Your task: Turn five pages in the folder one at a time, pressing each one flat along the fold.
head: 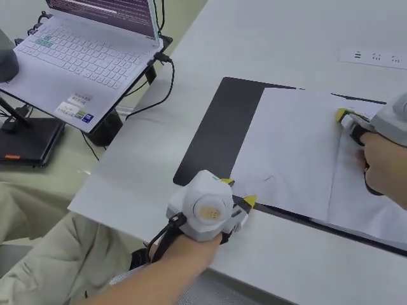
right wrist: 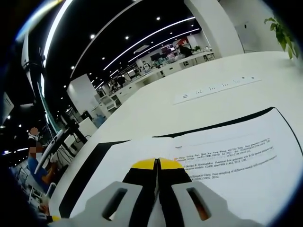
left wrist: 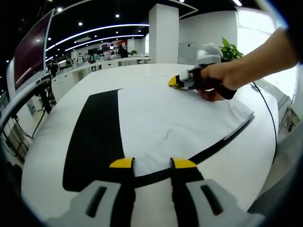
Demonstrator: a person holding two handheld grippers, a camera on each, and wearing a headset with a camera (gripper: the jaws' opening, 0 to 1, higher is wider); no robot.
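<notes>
Right gripper (right wrist: 157,164), jaws together, presses the turned white paper page (head: 286,146) beneath its tips, likely to flatten the fold.
Left gripper (left wrist: 153,164), jaws apart, sits with the open flat black folder (head: 216,127) just ahead, probably steadying it.

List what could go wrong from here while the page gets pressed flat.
1. The right gripper presses with shut tips near the fold. Dragging hard might wrinkle the turned page, which shows a small crease.
2. The left gripper sits open at the near edge of the folder. Whether it pins it is unclear, so it could slide on the table.
</notes>
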